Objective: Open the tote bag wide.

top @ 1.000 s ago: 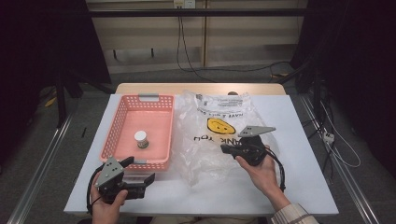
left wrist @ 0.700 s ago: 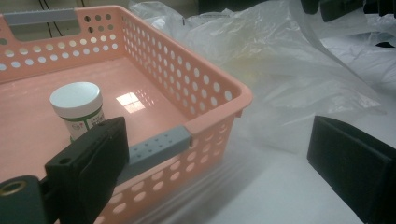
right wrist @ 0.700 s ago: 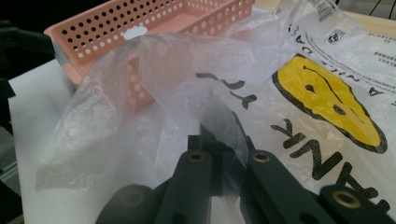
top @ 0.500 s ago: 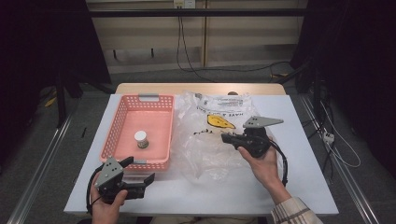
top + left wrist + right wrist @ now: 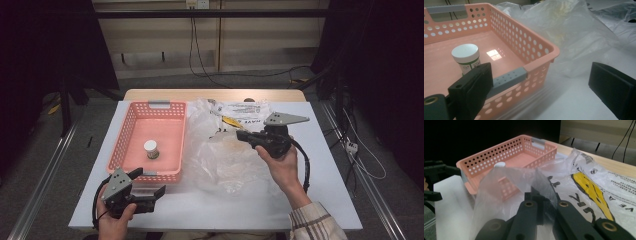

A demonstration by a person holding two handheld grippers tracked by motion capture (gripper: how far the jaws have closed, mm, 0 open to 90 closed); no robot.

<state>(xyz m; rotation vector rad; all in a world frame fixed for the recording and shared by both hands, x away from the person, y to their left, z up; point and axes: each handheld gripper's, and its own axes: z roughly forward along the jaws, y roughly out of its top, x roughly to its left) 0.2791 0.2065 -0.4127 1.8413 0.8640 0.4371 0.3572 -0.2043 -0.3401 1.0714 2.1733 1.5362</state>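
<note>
Right now my right gripper (image 5: pixel 245 137) has its jaws pressed together on a fold of the clear plastic bag (image 5: pixel 225 155) — in the right gripper view the film (image 5: pixel 524 182) is pinched between the two black jaws and rises from them as a crumpled peak. The rest of the bag sprawls over the middle of the white table (image 5: pixel 330 195), from near the far edge toward the front, with its printed yellow-and-black part toward the far right. The held fold sits on the bag's right side, lifted clear of the table; the gripper comes at it from the right, jaws pointing left.

My left gripper (image 5: pixel 150 192) rests at the front left corner of the table, jaws spread wide with nothing between them — in the left gripper view they frame the near right corner of the pink basket (image 5: pixel 529 45). The basket lies along the left half of the table, its right wall touching the bag's loose edge. Inside it stands a small white-capped jar (image 5: pixel 150 149), upright.
</note>
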